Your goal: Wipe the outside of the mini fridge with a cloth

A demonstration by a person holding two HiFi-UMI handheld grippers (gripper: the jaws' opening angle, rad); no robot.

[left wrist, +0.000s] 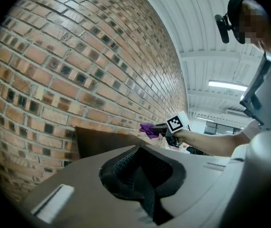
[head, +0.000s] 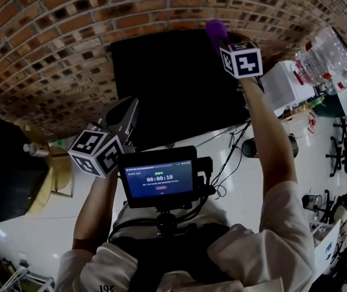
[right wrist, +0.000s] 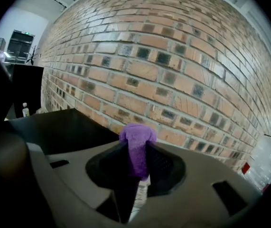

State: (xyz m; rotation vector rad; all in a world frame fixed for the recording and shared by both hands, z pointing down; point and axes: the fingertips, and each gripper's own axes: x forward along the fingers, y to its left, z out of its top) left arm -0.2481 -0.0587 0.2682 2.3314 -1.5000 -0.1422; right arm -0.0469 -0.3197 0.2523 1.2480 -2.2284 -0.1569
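The purple cloth [right wrist: 137, 148] is bunched into a narrow roll, pinched between the jaws of the right claw [right wrist: 137, 170]. Its long axis runs along the jaws, and its rounded end pokes out past the tips toward the brick wall [head: 70, 29]. It sits over the back right corner of the black mini fridge [head: 173, 84], right by the wall; I can't tell whether it touches the top. The fridge's flat dark top stands against the bricks, its longer side running along the wall. The left claw [left wrist: 142, 175] is off at the fridge's front left corner, jaws closed together with nothing in them, aimed roughly level at the wall. Big clear water bottles [head: 325, 59] lie further off to the right.
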